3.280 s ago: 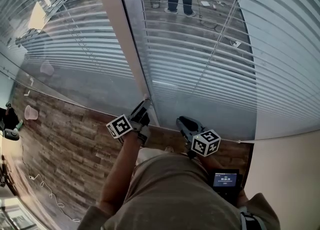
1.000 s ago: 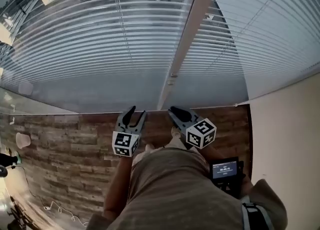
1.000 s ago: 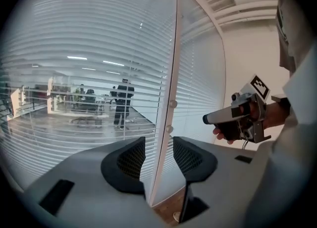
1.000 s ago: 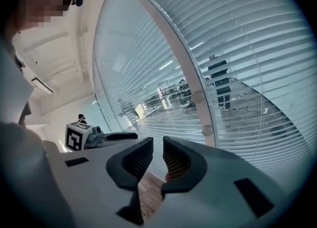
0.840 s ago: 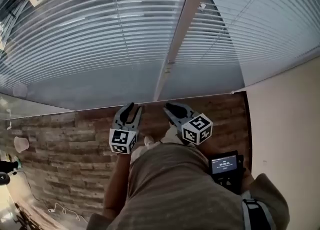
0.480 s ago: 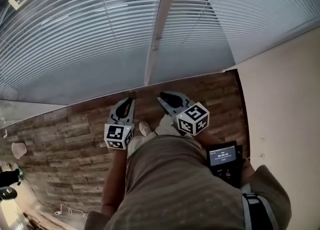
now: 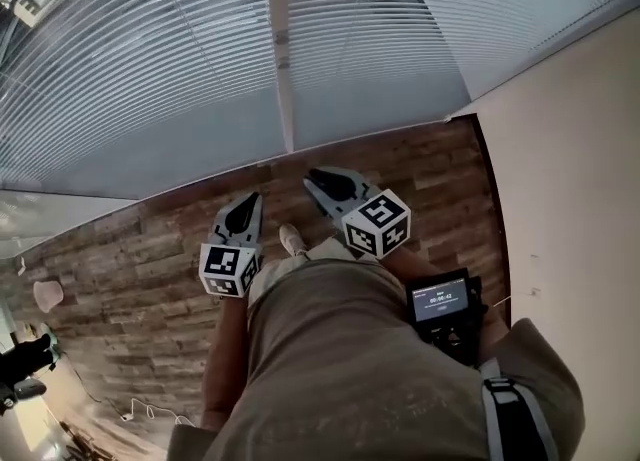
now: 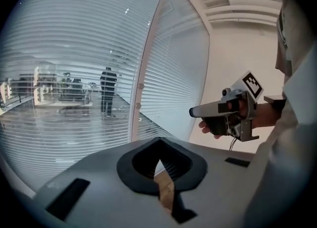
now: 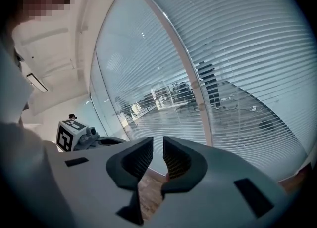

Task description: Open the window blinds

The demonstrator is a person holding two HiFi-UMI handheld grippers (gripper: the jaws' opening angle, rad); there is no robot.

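The white slatted blinds (image 7: 150, 69) hang lowered over a glass wall and fill the top of the head view; through the slats (image 8: 74, 73) a hall shows beyond. Both grippers are held at waist height over the floor, short of the blinds and touching nothing. My left gripper (image 7: 253, 196) has just been closing; its jaws (image 8: 158, 160) now meet with nothing between them. My right gripper (image 7: 310, 176) points at the foot of the window; its pads (image 9: 157, 148) stand a narrow gap apart and hold nothing.
A white window post (image 7: 279, 59) splits the blinds into two panels. A thin blind cord (image 7: 352, 19) hangs on the right panel. The floor is wood plank (image 7: 120, 249). A beige wall (image 7: 570, 149) closes the right side. A person (image 8: 107, 91) stands beyond the glass.
The left jaws went from a wide V to shut. Both grippers moved along the window, the post slid left in the head view, and more beige wall shows at the right.
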